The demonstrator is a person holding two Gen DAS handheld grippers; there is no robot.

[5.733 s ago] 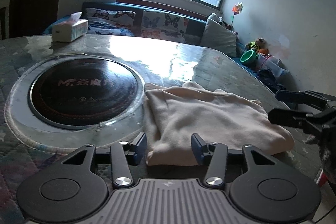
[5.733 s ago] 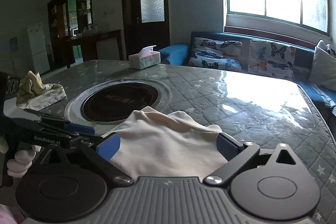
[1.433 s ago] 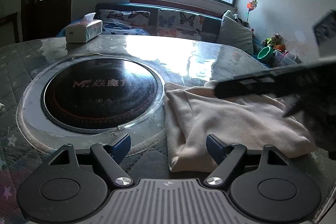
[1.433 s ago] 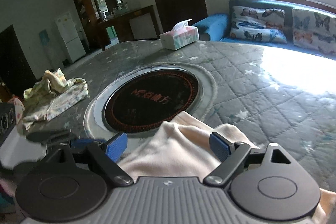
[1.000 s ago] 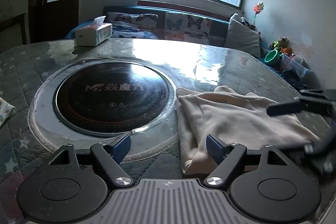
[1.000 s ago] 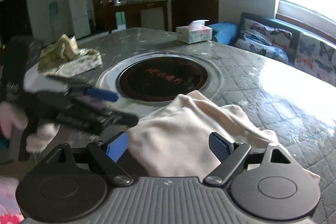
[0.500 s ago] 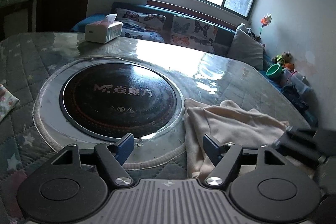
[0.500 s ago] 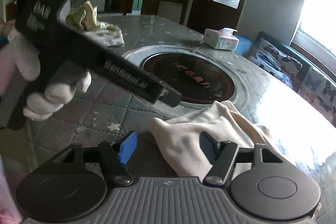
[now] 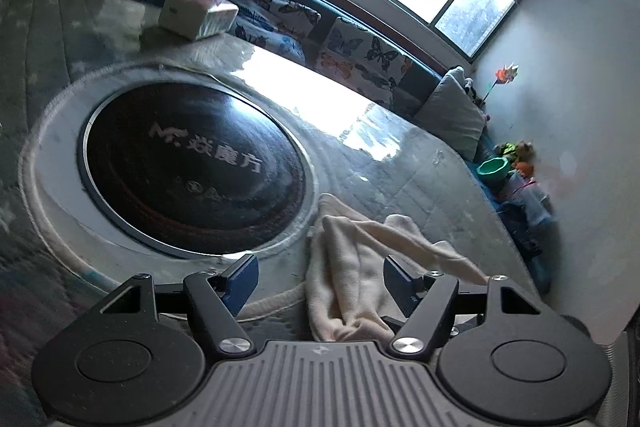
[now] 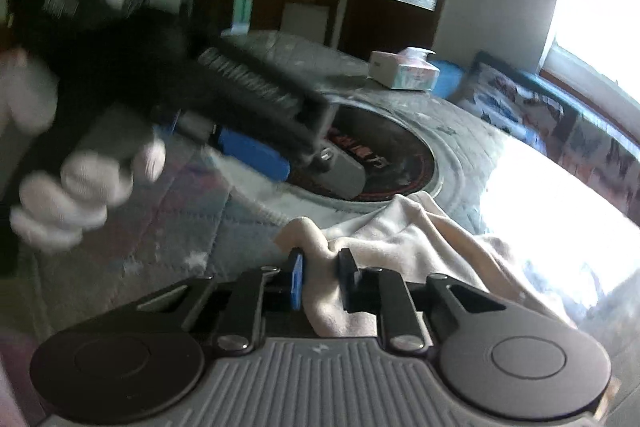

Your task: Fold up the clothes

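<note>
- The cream fleece garment (image 9: pixel 352 267), flat and folded on the quilted grey table (image 9: pixel 420 163) earlier, now lies bunched beside the round black hob (image 9: pixel 192 167).
- The right gripper (image 10: pixel 320 277), previously spread, now pinches the garment's edge.
- The left gripper (image 9: pixel 320 277) stays wide open, astride the cloth.

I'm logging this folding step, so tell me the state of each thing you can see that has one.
Right gripper: shut on a bunched edge of the cream garment.
Left gripper: open, the garment lying between its fingers.
Cream garment: crumpled on the table, not neatly folded.
Tissue box: open, a tissue sticking out of the top.
Round black cooktop: nothing on it, garment beside its rim.
</note>
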